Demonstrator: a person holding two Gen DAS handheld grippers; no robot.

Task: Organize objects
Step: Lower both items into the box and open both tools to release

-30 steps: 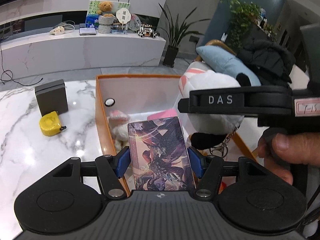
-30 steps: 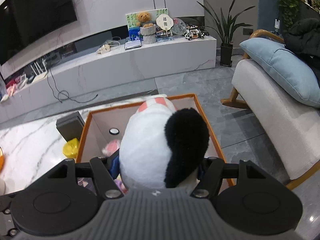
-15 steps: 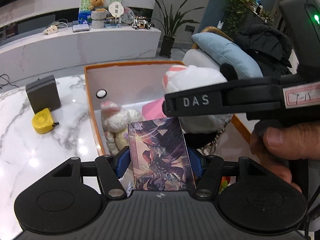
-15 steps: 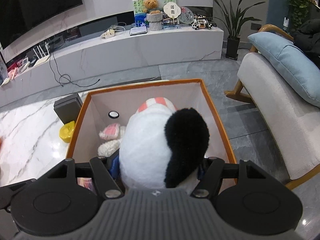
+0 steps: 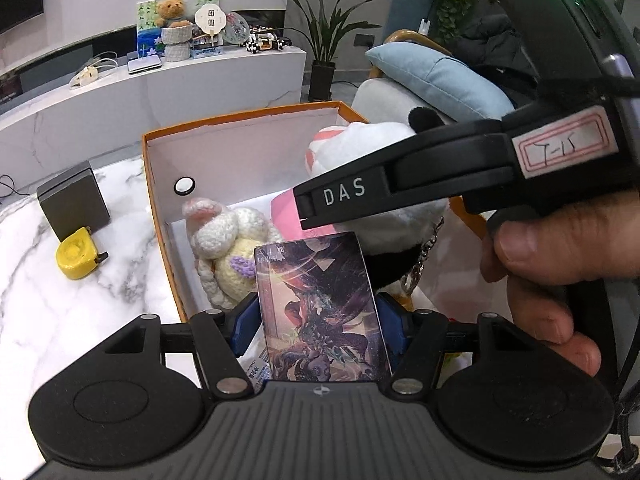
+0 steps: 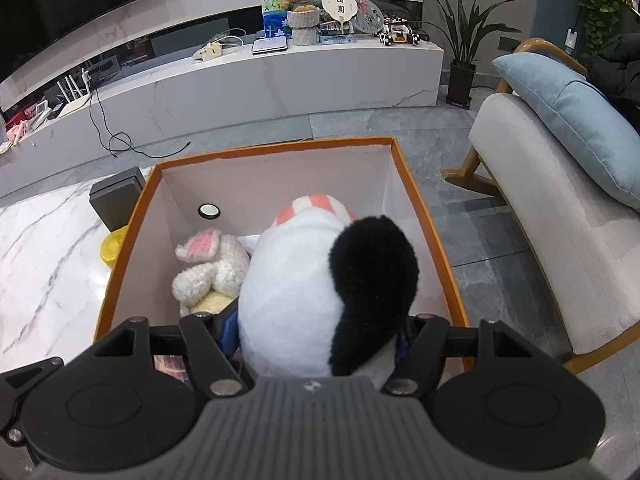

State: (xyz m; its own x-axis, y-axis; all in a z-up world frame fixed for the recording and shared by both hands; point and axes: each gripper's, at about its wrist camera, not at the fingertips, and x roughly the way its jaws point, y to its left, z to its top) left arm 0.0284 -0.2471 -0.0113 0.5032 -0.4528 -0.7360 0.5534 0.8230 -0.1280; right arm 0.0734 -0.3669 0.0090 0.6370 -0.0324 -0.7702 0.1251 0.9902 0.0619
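Note:
An orange box (image 5: 154,200) (image 6: 436,248) with white inner walls stands on the marble table. My left gripper (image 5: 318,316) is shut on a dark illustrated card pack (image 5: 318,308), held over the box's near left corner. My right gripper (image 6: 316,328) is shut on a white and black plush toy (image 6: 320,280) with a pink striped top, hanging over the box's inside; the same plush (image 5: 360,148) shows in the left wrist view behind the right gripper's body. A crocheted white and pink rabbit (image 5: 224,240) (image 6: 212,264) lies inside the box at the left.
A dark grey box (image 5: 74,204) (image 6: 116,200) and a yellow tape measure (image 5: 78,254) (image 6: 112,246) sit on the table left of the orange box. A person's hand (image 5: 560,264) grips the right tool. An armchair with a blue cushion (image 6: 572,120) stands to the right.
Both grippers have come closer over the box, so more of its inside and the crocheted rabbit shows. The left gripper rolled a little. Both grips are unchanged.

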